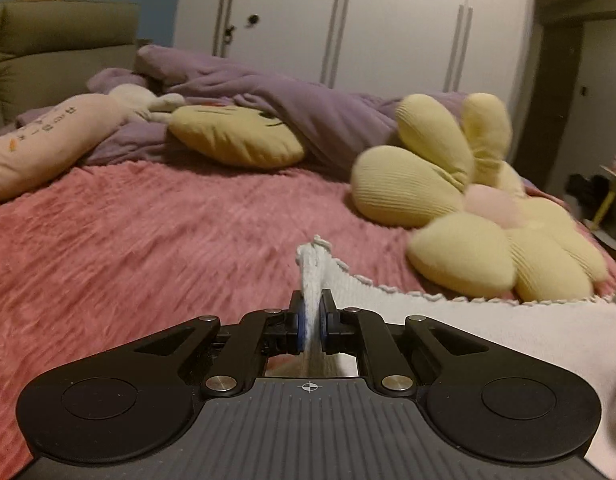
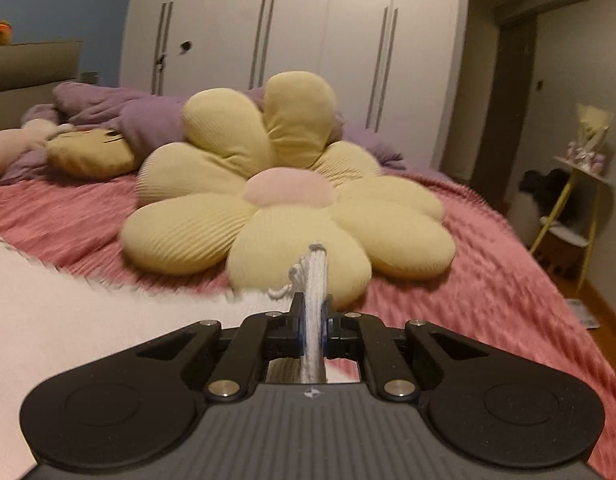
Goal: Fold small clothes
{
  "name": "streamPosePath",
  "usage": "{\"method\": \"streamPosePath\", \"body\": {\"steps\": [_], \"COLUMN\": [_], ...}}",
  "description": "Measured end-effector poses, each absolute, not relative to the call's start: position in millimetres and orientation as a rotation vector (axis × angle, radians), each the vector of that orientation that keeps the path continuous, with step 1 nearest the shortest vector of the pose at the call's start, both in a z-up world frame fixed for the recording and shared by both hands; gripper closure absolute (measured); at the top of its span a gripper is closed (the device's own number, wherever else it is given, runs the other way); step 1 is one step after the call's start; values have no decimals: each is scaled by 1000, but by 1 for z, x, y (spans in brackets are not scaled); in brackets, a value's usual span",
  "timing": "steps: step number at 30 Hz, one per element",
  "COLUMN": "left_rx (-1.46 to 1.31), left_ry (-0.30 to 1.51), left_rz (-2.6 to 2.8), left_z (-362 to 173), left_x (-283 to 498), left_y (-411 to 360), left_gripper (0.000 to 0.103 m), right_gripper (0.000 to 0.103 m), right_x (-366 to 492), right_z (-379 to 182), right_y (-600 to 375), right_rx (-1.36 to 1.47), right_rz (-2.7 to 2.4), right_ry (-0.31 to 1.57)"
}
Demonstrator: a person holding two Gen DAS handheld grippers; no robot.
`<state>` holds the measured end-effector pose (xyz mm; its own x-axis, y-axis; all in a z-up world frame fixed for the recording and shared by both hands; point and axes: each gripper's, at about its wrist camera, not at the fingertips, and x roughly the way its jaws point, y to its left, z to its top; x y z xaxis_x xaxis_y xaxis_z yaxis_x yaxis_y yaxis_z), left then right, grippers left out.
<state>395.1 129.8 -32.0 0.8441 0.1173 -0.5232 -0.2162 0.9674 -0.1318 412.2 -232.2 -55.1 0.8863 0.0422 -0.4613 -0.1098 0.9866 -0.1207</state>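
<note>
Garment: white knit piece (image 1: 447,316) with a looped trim edge, held up over the pink bedspread (image 1: 148,240); stretches off toward 3 o'clock in the left view and toward 9 o'clock in the right view.
Left tongs (image 1: 311,320): clamped on one corner of the knit, a tuft poking out toward 12 o'clock.
Right tongs (image 2: 312,320): clamped on the opposite corner (image 2: 313,276), the same tuft of fabric standing up between the jaws.
Step in hand: judged to be carrying a held edge across for a fold, both corners pinched.
Doing it well: keep both corners level and the trim edge taut, without sag between; lower evenly so the edge lands square on the layer beneath; release only once flat.
Obstacle: yellow flower cushion (image 2: 292,200) lying just beyond the right corner at 12 o'clock; better to lay the fold short of it.
Risk: thin pinch on loose knit, likely to slip or stretch if pulled apart hard.
Unclear: lower part of the garment hidden below both views.
</note>
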Motion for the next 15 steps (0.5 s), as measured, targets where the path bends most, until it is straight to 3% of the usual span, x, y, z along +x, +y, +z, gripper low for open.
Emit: {"method": "streamPosePath", "body": {"steps": [11, 15], "left_rx": [-86, -87], "left_ry": [638, 662], "left_rz": [306, 335], "left_z": [-105, -119], "left_x": [429, 433], "left_y": [113, 115], "left_gripper": [91, 89], "right_gripper": [96, 90], "right_x": [454, 456], "right_z": [-120, -133], "right_y": [-225, -235], "right_rx": [-140, -95], "right_rz": [-58, -80], "right_ry": [546, 557]}}
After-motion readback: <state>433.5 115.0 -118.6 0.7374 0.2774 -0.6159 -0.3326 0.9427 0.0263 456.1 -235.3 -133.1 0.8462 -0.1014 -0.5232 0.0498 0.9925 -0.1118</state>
